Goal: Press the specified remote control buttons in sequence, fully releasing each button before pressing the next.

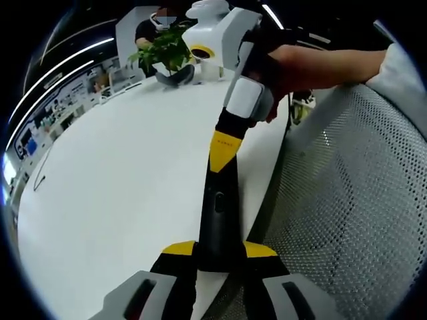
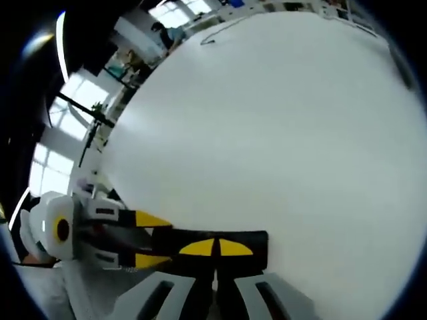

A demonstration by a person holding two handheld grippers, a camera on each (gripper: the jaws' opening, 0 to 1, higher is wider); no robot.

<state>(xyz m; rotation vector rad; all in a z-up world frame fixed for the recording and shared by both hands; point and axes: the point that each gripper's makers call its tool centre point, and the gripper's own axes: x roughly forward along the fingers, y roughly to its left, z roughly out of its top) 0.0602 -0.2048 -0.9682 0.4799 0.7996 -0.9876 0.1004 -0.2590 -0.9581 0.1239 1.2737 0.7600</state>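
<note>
A long black remote lies along the middle of the left gripper view, above the white table. My left gripper is shut on its near end, a yellow-tipped jaw on each side. The right gripper, held by a hand, comes down from the upper right, and its shut yellow tips rest on the remote's far part. In the right gripper view, the right gripper has its tips closed together against the remote. The left gripper clamps the remote from the left.
A potted green plant and a white cup stand at the table's far end, with a person behind them. A grey mesh chair back stands beside the table edge on the right. A thin dark cable lies far left.
</note>
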